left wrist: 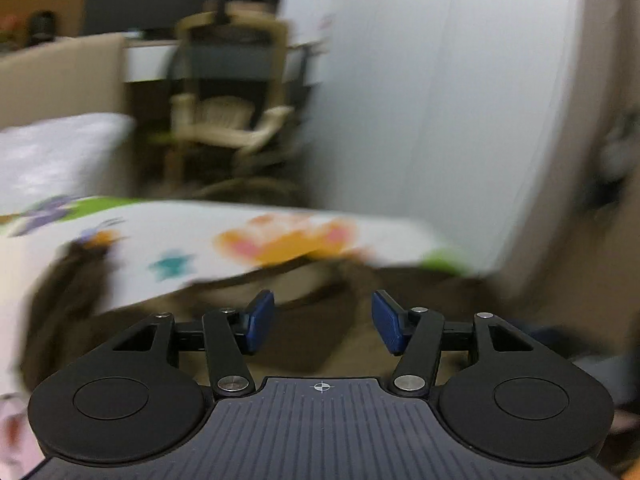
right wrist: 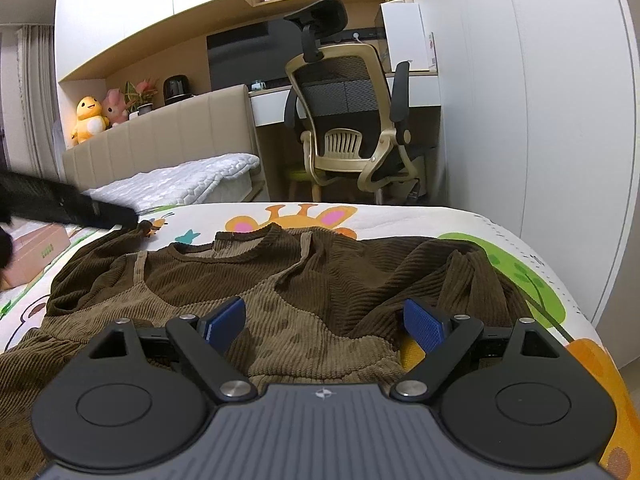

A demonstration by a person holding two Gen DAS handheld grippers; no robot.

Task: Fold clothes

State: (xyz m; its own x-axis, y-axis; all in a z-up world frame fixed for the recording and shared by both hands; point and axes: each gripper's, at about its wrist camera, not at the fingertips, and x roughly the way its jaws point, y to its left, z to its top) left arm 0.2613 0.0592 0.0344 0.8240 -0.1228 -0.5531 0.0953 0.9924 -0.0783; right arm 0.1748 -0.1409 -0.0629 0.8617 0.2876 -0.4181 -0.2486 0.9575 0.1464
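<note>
Two grippers are ours to use, and both have their blue fingers spread wide with nothing between them. We see the big brown garment (right wrist: pixel 280 292) lying on the cartoon-print bed cover (right wrist: pixel 480 224), mostly flat but bunched into wrinkles on the right side. Our right gripper (right wrist: pixel 324 320) hangs just above the lower middle of it, not pinching any cloth.

We think the fold has not started. To do it well, we should smooth the bumpy right side first, then pinch one edge or sleeve with each gripper and lift both together, so the cloth goes over evenly.

Our right view is sharp. It shows the whole garment, its neck opening toward the far edge, and the office chair (right wrist: pixel 352 120) behind the bed. It also shows a dark blurred shape at the left, maybe our other tool; we cannot tell.

Our left view is smeared. The left gripper (left wrist: pixel 324 320) is open there, and brown cloth is only a blur under the bed cover's edge.
</note>
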